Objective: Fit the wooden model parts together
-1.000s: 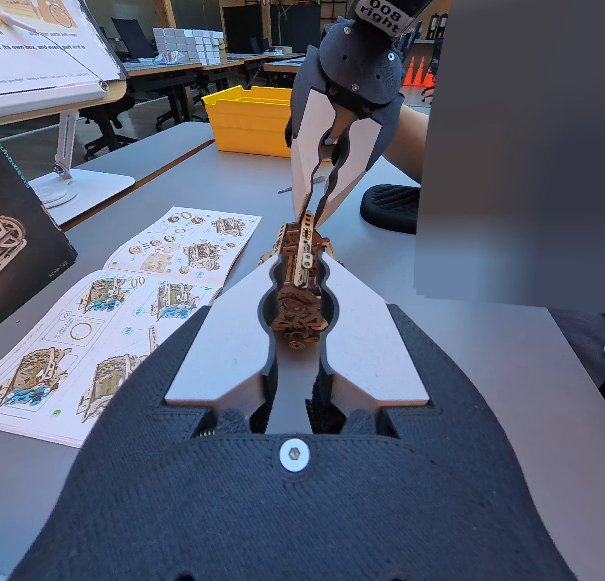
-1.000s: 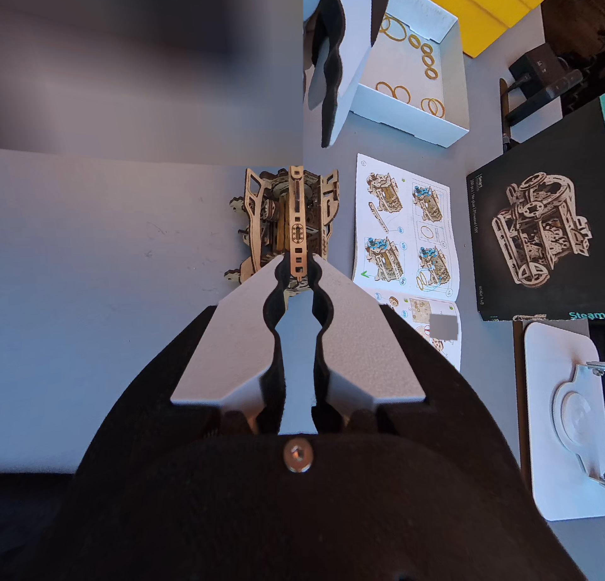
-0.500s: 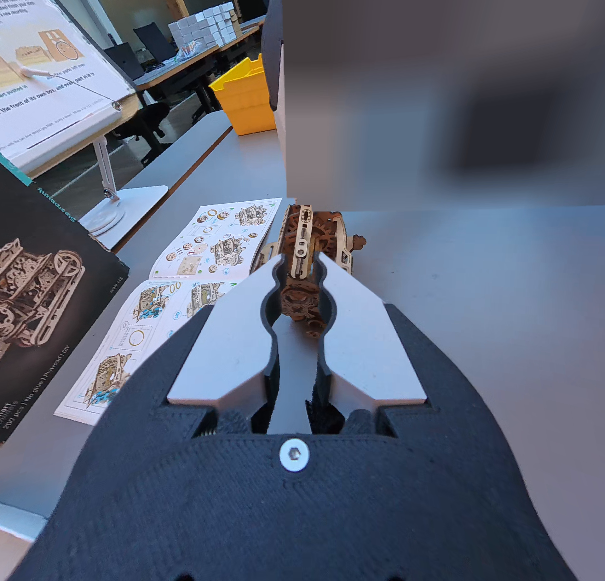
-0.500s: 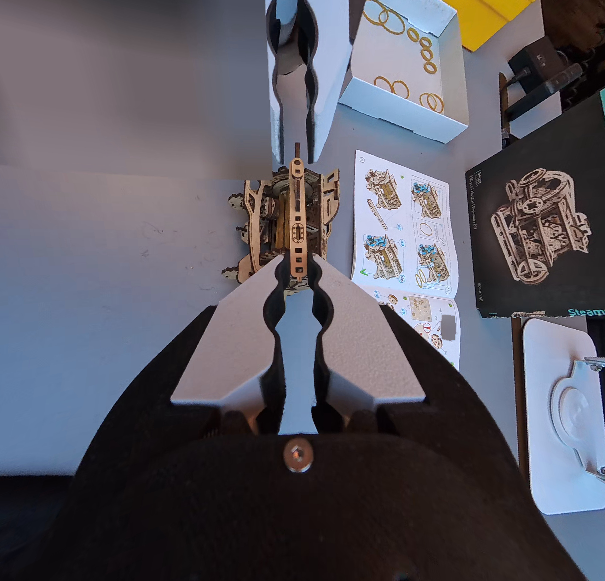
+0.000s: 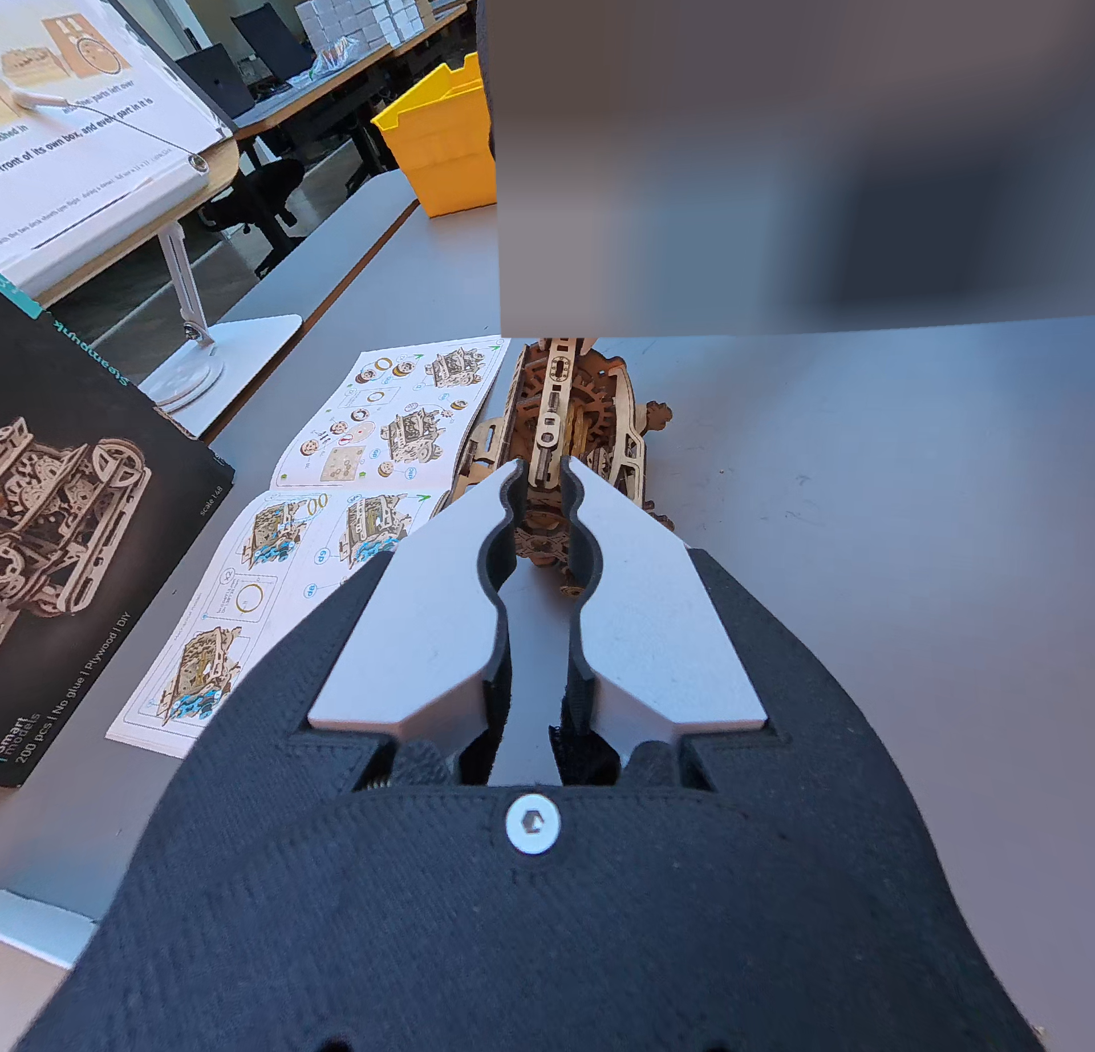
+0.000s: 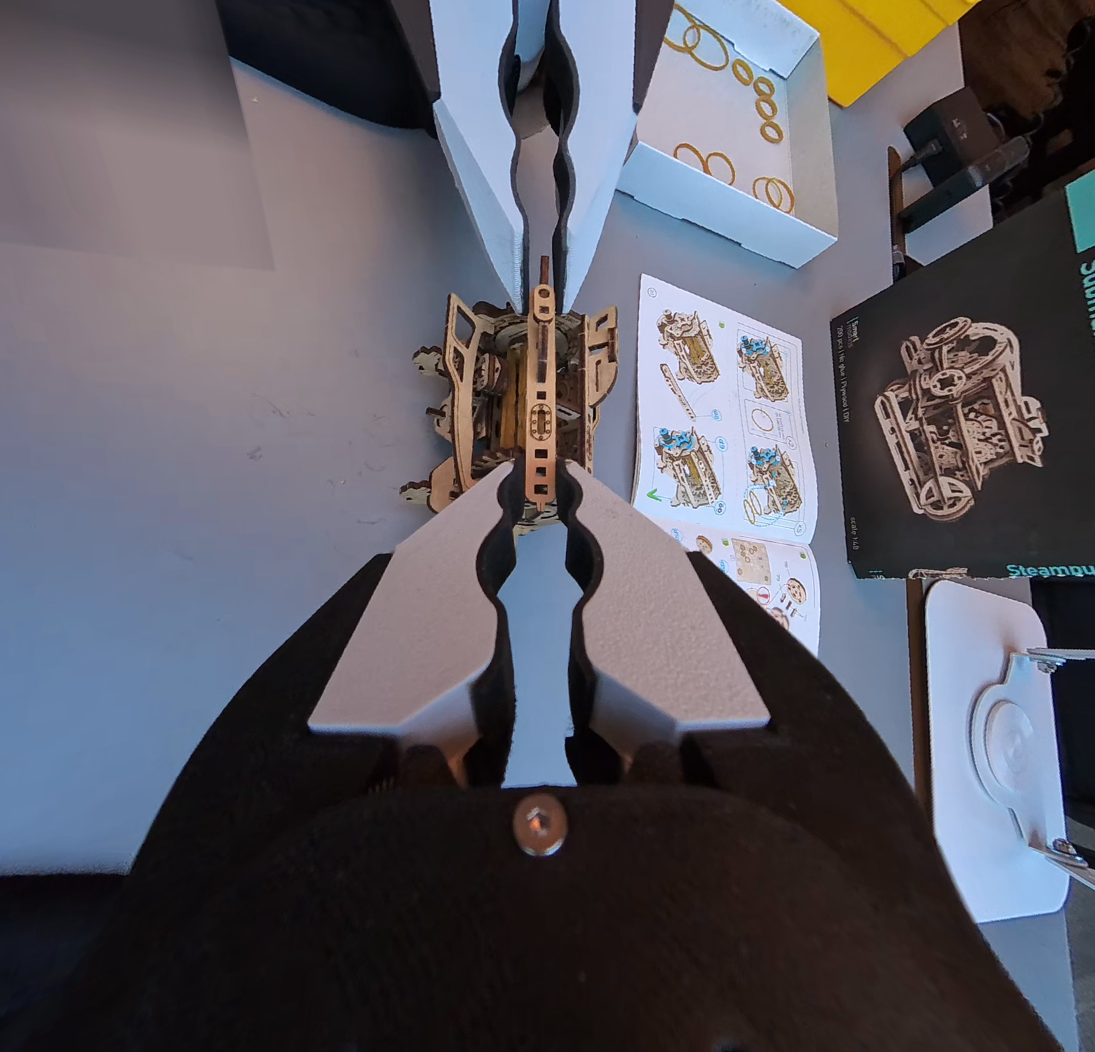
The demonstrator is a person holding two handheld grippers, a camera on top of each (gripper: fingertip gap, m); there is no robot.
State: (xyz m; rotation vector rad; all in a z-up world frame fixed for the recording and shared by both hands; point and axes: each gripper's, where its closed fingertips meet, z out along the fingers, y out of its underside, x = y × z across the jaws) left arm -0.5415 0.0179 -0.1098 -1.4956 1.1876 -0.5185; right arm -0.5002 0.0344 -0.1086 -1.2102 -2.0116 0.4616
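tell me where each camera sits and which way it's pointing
Left wrist view: on the left gripper, low, facing across the table at the wooden model; its jaws grip the slotted strip.
Right wrist view: on the right gripper, looking down; the left gripper opposite.
Shared: model, strip, instruction booklet, black box.

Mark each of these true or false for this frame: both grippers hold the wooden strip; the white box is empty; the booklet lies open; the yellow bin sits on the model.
1. Both the left gripper and right gripper hold the wooden strip on the model. True.
2. The white box is empty. False: it holds yellow rings.
3. The booklet lies open. True.
4. The yellow bin sits on the model. False: it stands apart, beyond the box.
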